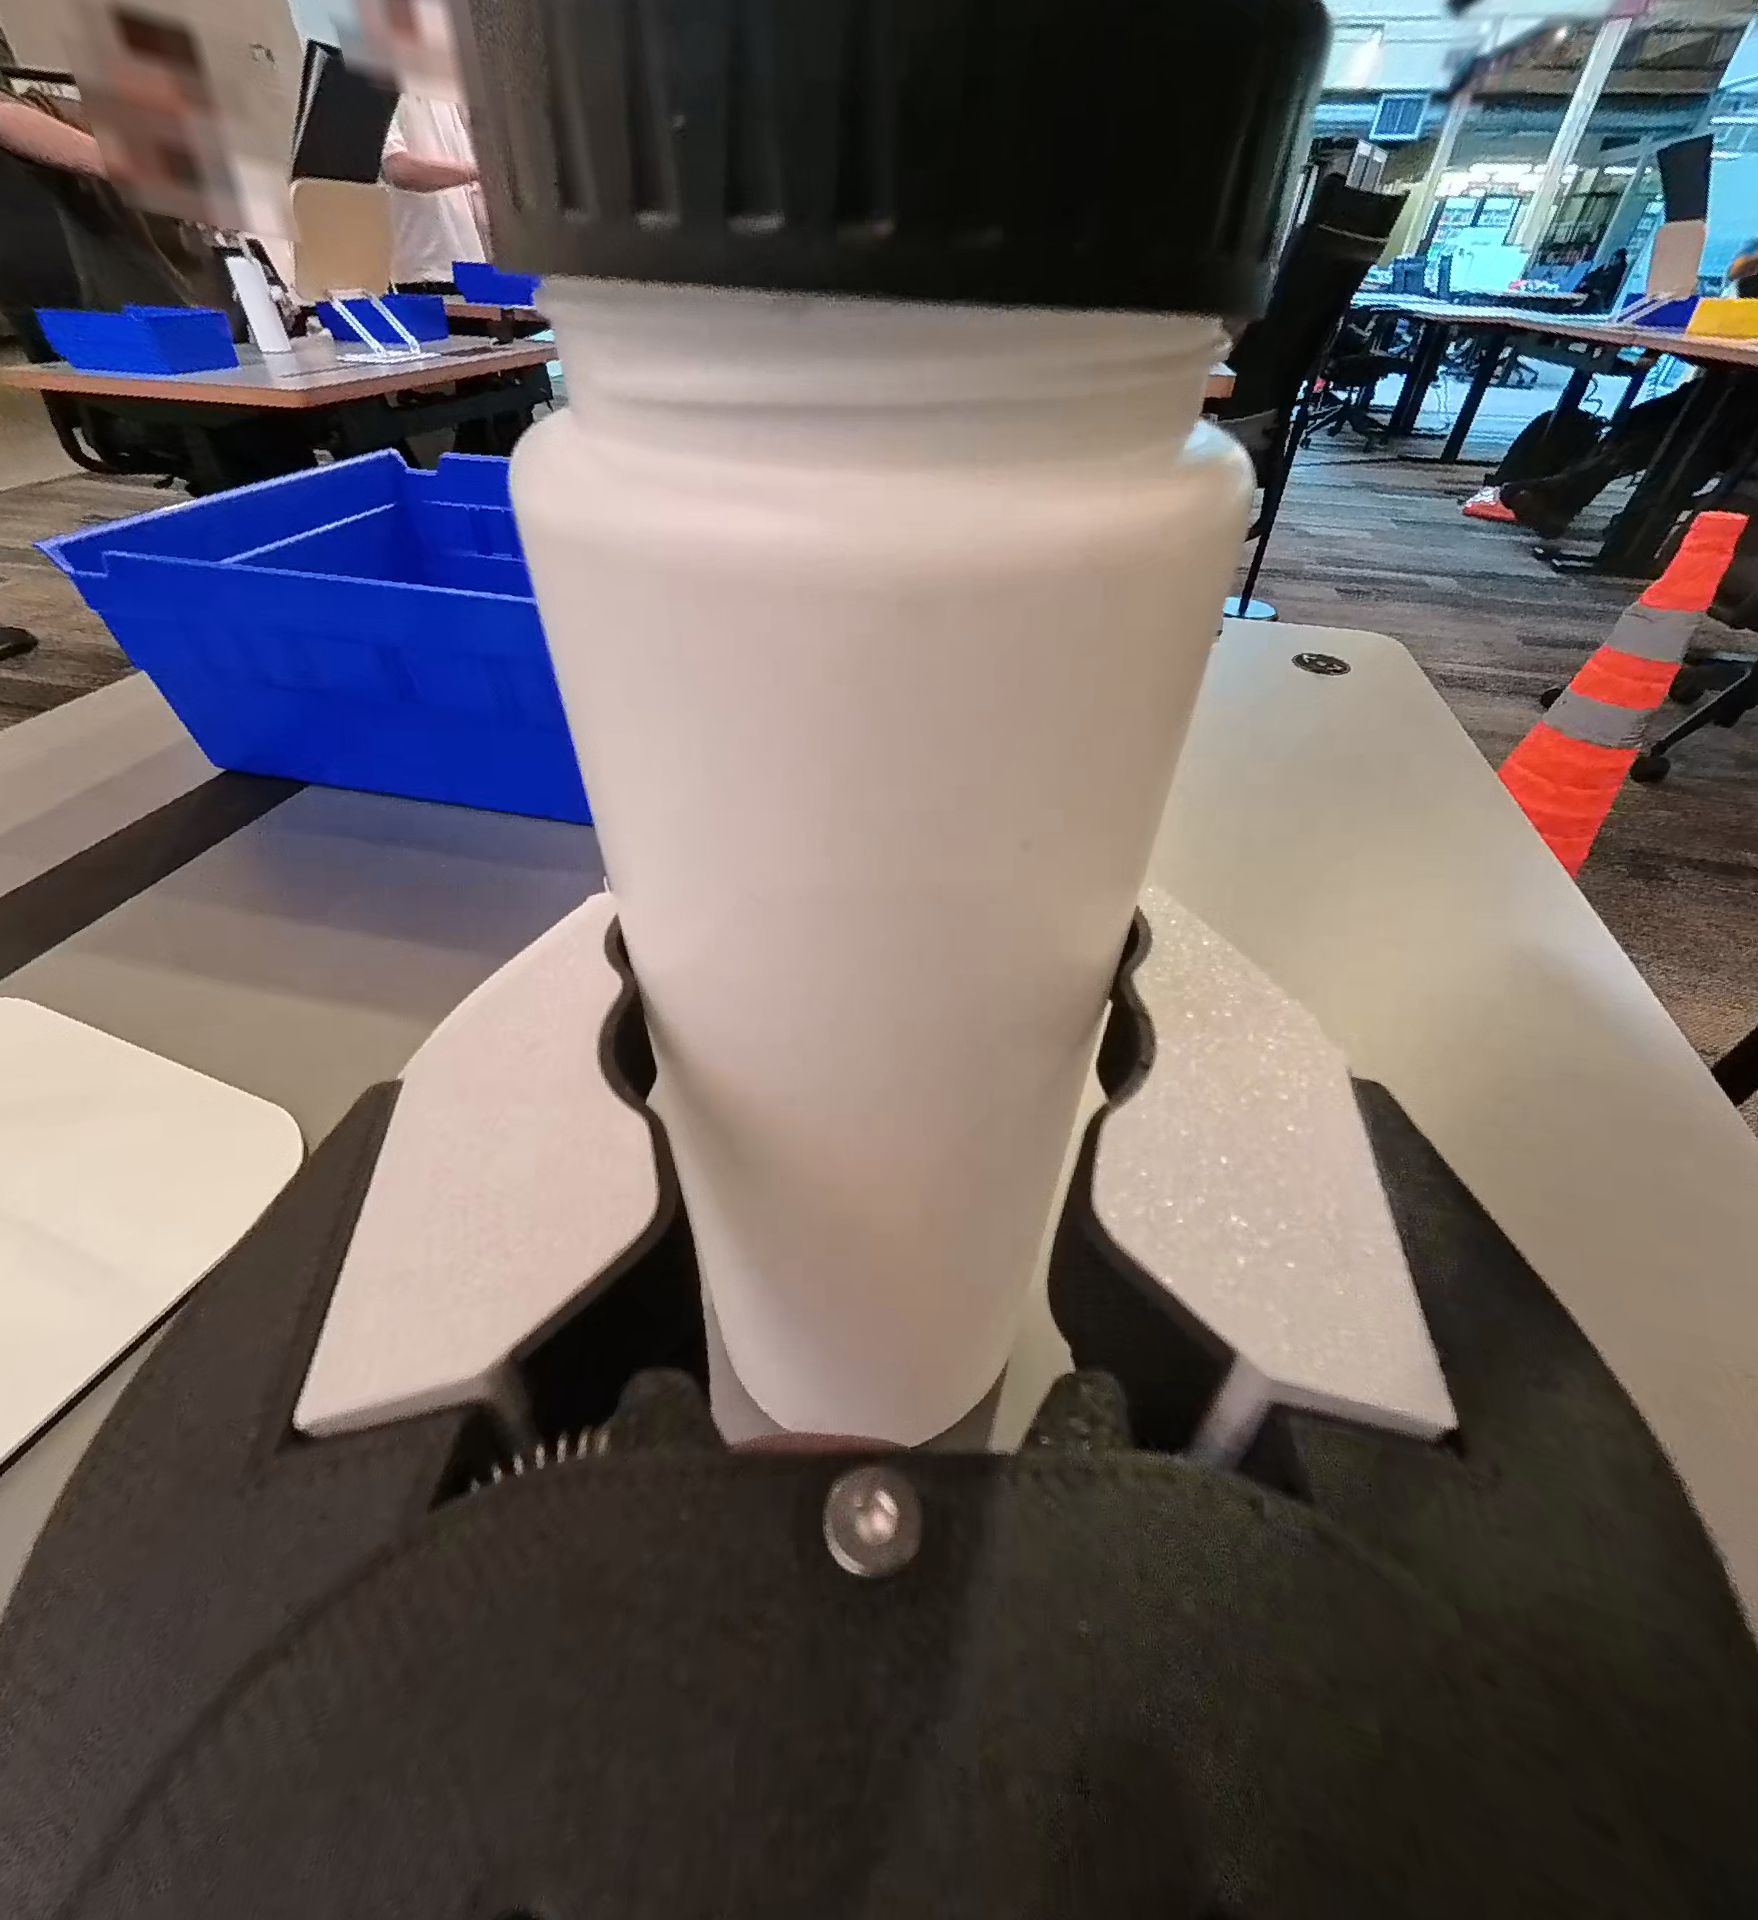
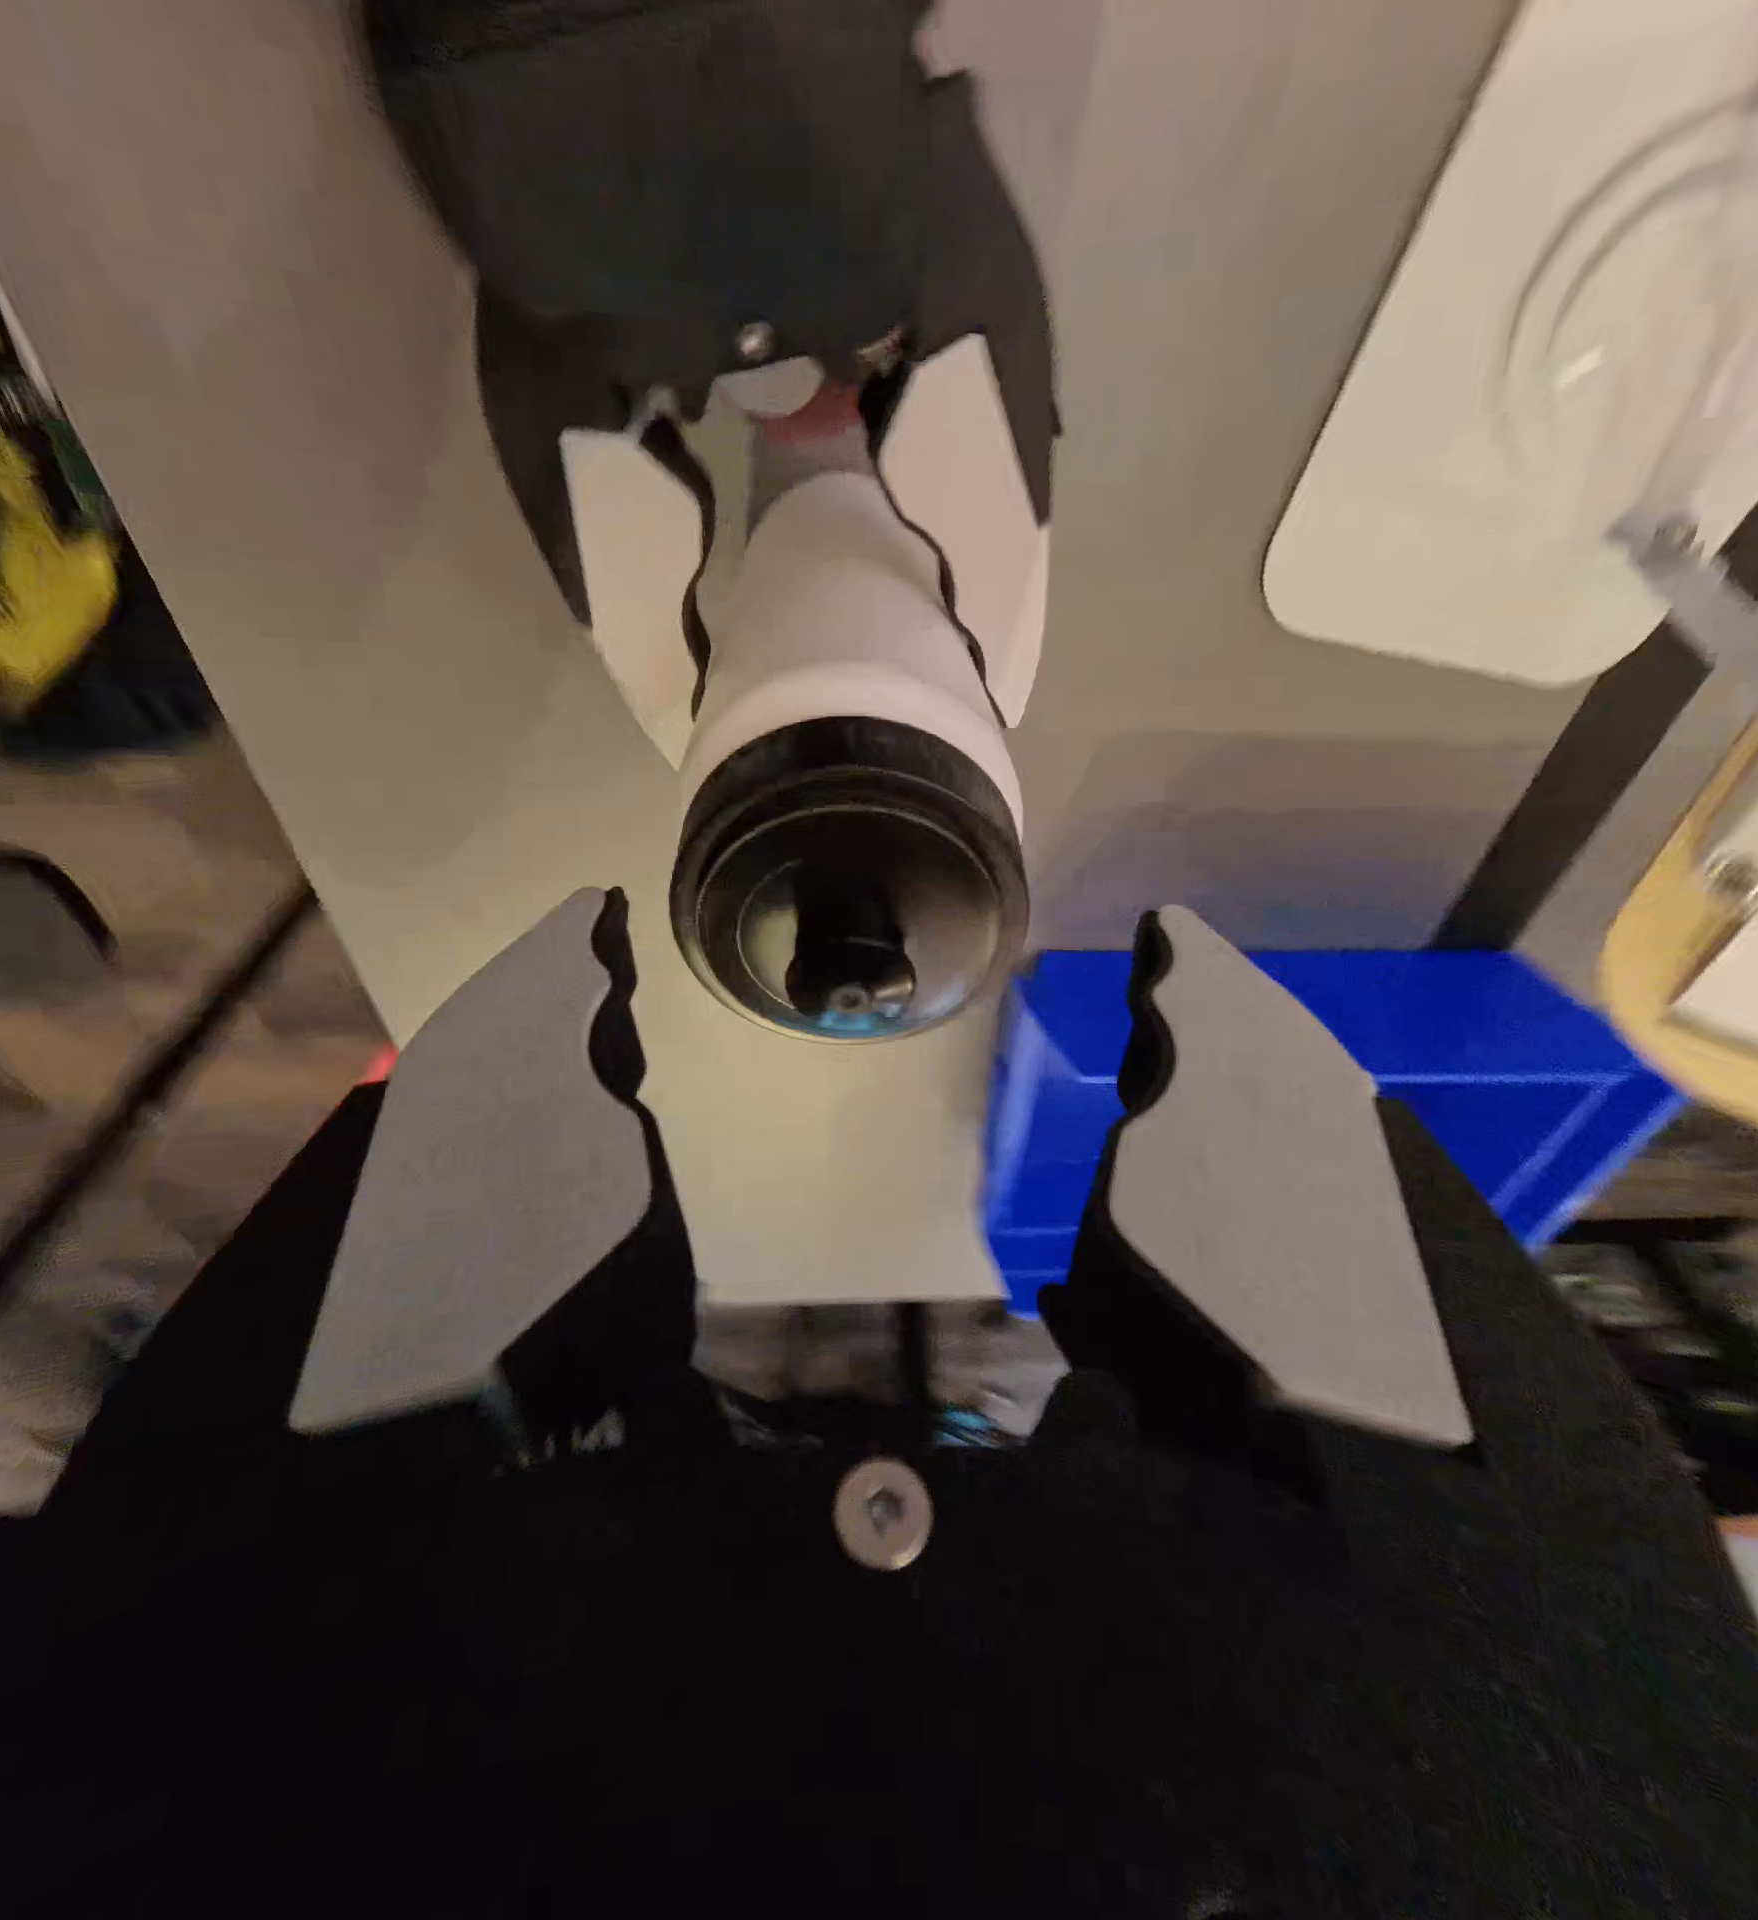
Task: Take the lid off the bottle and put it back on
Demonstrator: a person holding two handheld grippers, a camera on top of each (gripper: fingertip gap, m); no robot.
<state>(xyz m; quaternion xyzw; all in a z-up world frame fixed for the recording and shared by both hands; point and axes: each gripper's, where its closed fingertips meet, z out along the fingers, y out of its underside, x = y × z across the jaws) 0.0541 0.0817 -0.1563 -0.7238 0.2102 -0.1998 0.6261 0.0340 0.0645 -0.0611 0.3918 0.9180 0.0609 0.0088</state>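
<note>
While the left gripper (image 1: 880, 1049) clamps the white bottle (image 1: 885, 790) low on its body, its wavy fingers (image 1: 532, 1164) pressed against both sides, the bottle stands upright between them and fills the middle of the left wrist view. Its black ribbed lid (image 1: 906, 145) sits on the neck at 12 o'clock, with bare thread rings showing just under the rim. A white pad (image 1: 54, 1195) lies on the grey table (image 1: 1374, 935) at 9 o'clock. Behind the bottle, at 10 o'clock, a blue bin (image 1: 335, 644) rests on the table. An orange cone (image 1: 1633, 686) stands on the carpet at 2 o'clock, past the table edge. Farther off are desks with more blue bins; no writing can be read.

From above, the right gripper (image 2: 880, 987) hangs with its fingers (image 2: 501, 1153) spread wide and empty, touching nothing. Beyond them at 12 o'clock is the lid's glossy top (image 2: 849, 883), then the bottle (image 2: 833, 613) in the left gripper (image 2: 833, 582). The bin (image 2: 1322, 1081) shows at 3 o'clock.
</note>
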